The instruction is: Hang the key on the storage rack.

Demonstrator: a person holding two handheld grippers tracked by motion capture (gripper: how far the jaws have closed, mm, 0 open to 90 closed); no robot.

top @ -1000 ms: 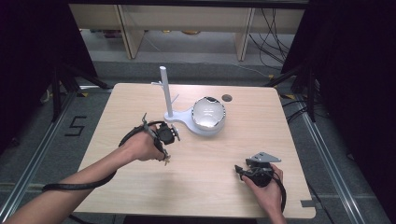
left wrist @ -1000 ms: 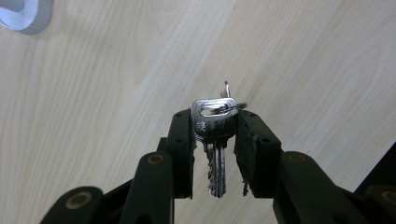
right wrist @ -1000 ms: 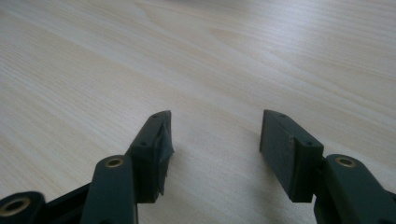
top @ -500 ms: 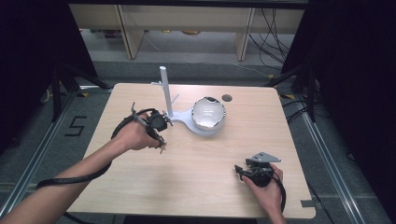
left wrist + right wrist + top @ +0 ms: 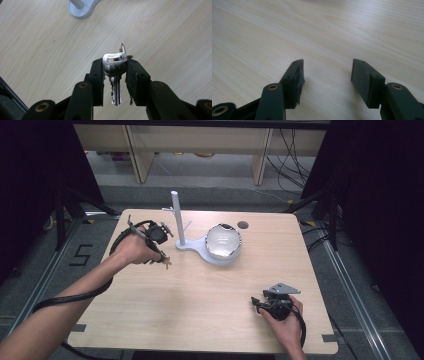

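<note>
- The left claw (image 5: 161, 254), clamped on a bunch of keys (image 5: 115, 65), has moved toward the frame's upper left, from mid-desk to just left of the white stand's post (image 5: 176, 217).

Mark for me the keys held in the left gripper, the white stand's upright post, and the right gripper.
keys (image 5: 114, 67), left gripper view, on the head of the front key.
white stand's post (image 5: 177, 217), high view, on the middle of the upright post.
right gripper (image 5: 327, 75), right gripper view, midway between its open fingertips.

Digit "5" marked on the floor (image 5: 82, 255), left of table (image 5: 200, 320)
</note>
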